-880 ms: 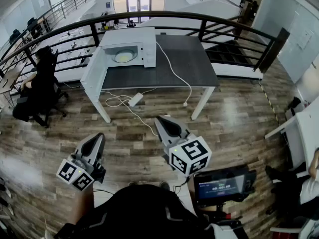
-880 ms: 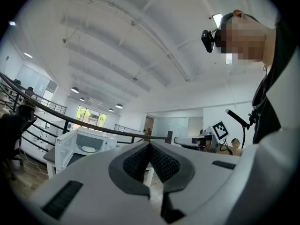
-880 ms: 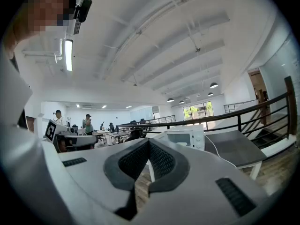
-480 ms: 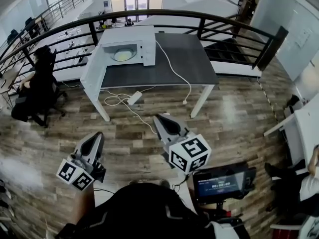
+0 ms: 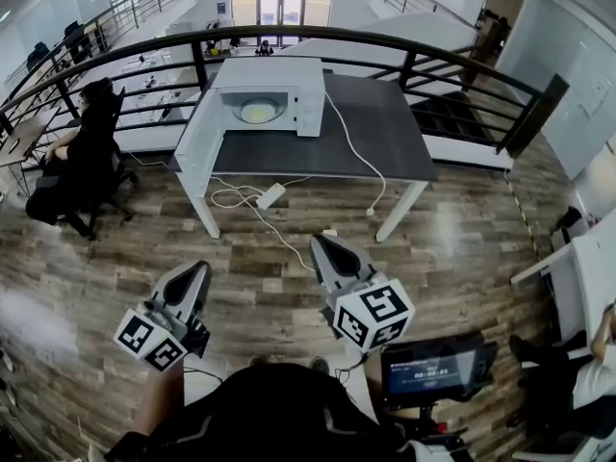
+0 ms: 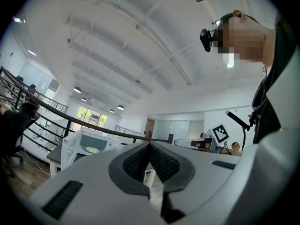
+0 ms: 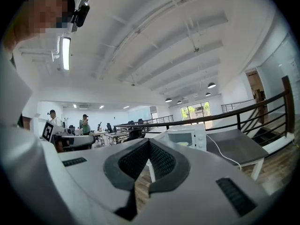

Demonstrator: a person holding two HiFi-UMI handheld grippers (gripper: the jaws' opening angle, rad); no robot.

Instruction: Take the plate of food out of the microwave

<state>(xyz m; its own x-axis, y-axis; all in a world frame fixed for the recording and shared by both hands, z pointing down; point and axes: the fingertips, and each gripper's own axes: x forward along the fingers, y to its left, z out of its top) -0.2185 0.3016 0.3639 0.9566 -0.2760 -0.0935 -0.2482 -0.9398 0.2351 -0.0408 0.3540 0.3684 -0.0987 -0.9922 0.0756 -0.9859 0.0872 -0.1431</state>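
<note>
Moved: head view slid a little; table (image 5: 375, 133) and microwave (image 5: 262, 89) sit lower and more to the right than before, left gripper (image 5: 199, 271) and right gripper (image 5: 319, 243) lower too.
Left jaws: pressed together, nothing in them, over wood floor (image 5: 462, 248), well apart from table.
Right jaws: pressed together, empty, pointing toward table.
Oven: microwave on far left end of table, door (image 5: 195, 128) swung open.
Task thing: plate of food (image 5: 258, 112) inside microwave, not touched.
Also seen: cord (image 5: 361, 157) from microwave across table, down toward floor.
</note>
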